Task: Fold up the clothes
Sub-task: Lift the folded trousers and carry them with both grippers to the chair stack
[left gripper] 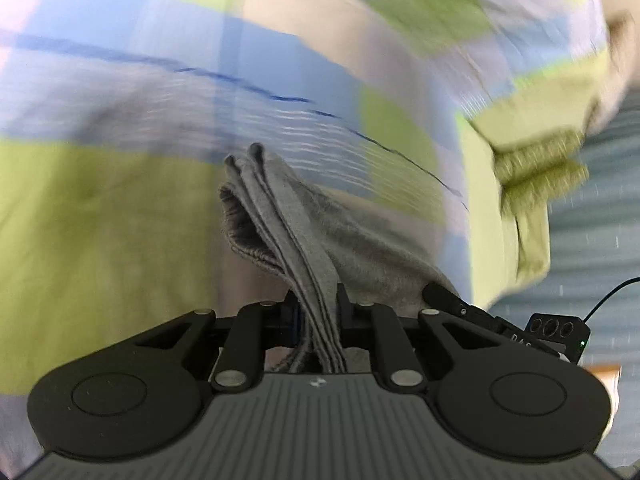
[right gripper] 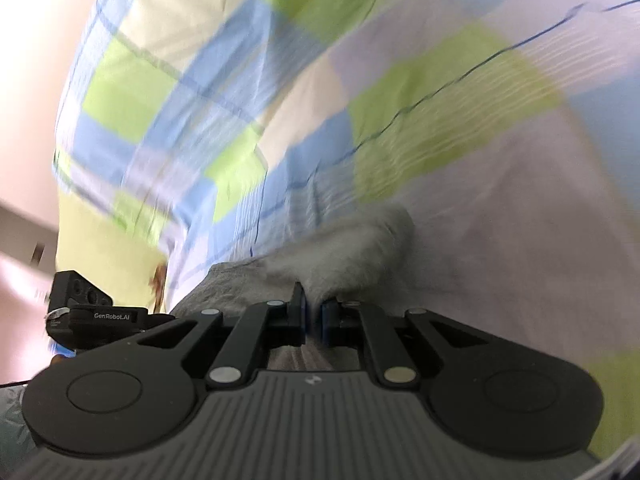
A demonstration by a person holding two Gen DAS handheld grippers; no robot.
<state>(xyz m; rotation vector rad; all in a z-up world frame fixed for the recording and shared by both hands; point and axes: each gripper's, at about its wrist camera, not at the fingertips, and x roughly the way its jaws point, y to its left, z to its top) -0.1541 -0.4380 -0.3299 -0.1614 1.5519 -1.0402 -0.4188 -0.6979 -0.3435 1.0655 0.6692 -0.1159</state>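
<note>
Grey cloth (left gripper: pixel 316 248) runs straight up out of the left gripper (left gripper: pixel 316 300), bunched in several stacked layers whose folded edges stand beyond the fingers (left gripper: pixel 343 296) and lean a little to the left. These fingers are clenched on the layers. From that pinch the garment spreads rightward toward the right gripper's tip (left gripper: pixel 440 294), which shows just beside it. In the right wrist view the right gripper (right gripper: pixel 314 308) is likewise clamped on the same grey cloth (right gripper: pixel 352 248), its blue-padded fingers (right gripper: pixel 330 316) nearly together with a pale blurred hump of fabric rising just past them. So the cloth's long axis appears to run between the two grippers, each holding one end of an edge, with the left gripper (right gripper: pixel 96 312) close at the right gripper's left side. Beyond the cloth, in both views, lies the checked bedspread (left gripper: pixel 120 208) of green, blue and lilac; the garment seems lifted above it, though blur leaves that uncertain. Laying it down flat would likely call for both ends travelling together.
</note>
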